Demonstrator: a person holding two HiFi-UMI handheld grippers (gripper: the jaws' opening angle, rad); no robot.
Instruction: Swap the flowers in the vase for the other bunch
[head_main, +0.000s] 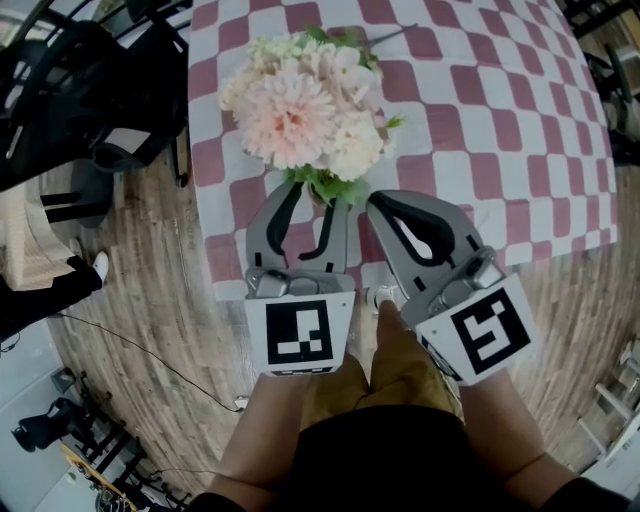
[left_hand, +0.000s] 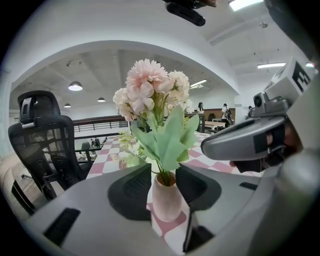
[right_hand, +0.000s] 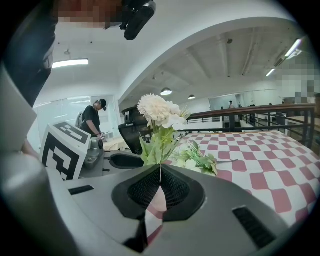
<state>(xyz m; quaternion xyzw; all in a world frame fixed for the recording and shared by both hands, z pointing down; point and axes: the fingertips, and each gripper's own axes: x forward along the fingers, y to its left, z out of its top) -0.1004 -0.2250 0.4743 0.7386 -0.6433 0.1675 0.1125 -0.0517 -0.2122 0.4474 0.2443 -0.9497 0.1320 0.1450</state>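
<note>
A bunch of pink and cream flowers (head_main: 300, 112) stands in a small pink vase (left_hand: 166, 200) near the front edge of the checked table (head_main: 500, 130). My left gripper (head_main: 310, 205) is open around the vase, with a gap on each side between vase and pads (left_hand: 135, 185). The right gripper (head_main: 372, 203) sits just right of the vase, shut on nothing, its tips (right_hand: 160, 170) meeting. The other bunch (right_hand: 197, 157), pale blooms with fern leaves, lies on the cloth behind the vase (head_main: 345, 40).
A black office chair (head_main: 60, 90) stands left of the table on the wooden floor. The table's front edge (head_main: 230, 285) runs just under both grippers. A person (right_hand: 92, 120) stands far off at a desk. A cable (head_main: 150, 350) crosses the floor.
</note>
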